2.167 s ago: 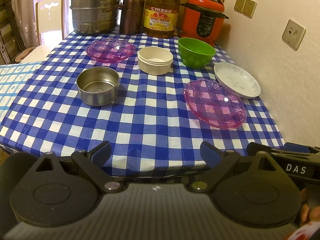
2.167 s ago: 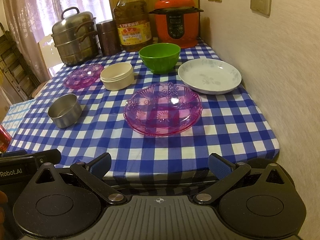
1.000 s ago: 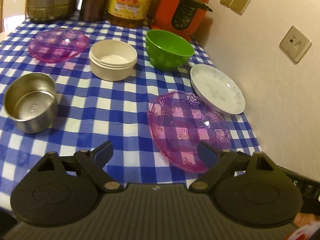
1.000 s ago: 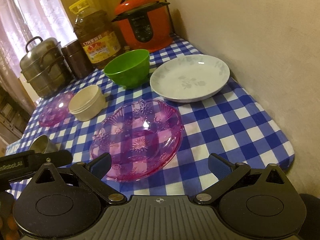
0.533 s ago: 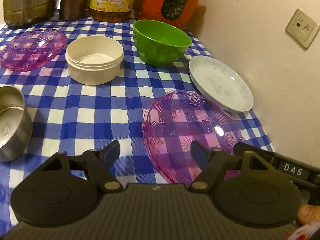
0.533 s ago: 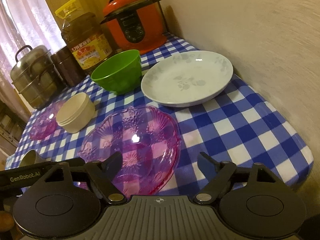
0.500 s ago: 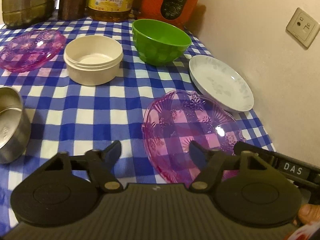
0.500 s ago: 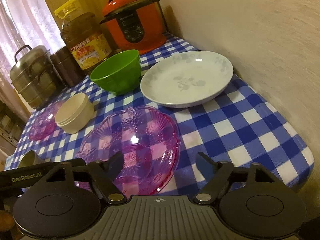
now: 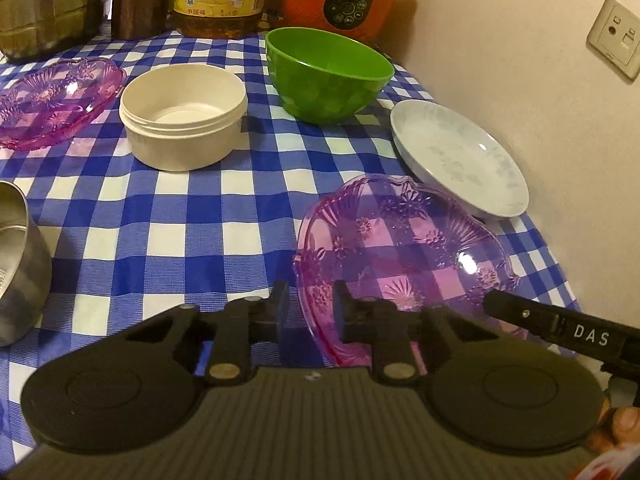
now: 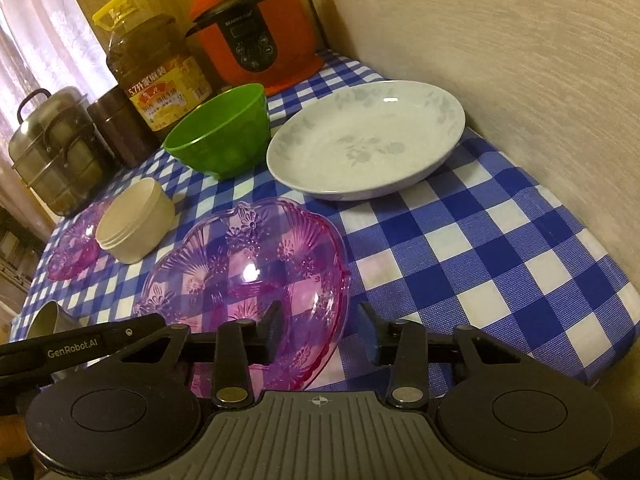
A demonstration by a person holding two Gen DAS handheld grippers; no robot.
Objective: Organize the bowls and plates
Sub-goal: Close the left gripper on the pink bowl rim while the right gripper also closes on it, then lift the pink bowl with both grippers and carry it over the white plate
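Two grippers at near pink glass dish (image 9: pixel 404 256), jaws just been closing: left gripper (image 9: pixel 308 312) narrow, straddling dish's left rim; right gripper (image 10: pixel 320 330) wider, astride right rim; pad contact unclear for both. Dish translucent, flower-patterned, on checked tablecloth (image 9: pixel 168 216), white plate (image 9: pixel 460 156) just behind. Green bowl (image 9: pixel 328 72), cream bowl (image 9: pixel 182 114) farther back. Steel bowl (image 9: pixel 16 264) clear only in left view; red cooker (image 10: pixel 256 28) whole only in right.

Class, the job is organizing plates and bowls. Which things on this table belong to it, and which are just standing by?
Job:
near pink glass dish
far pink glass dish
white floral plate
green bowl
cream bowl
steel bowl

Bystanders:
oil bottle
red pressure cooker
steel steamer pot
brown canister
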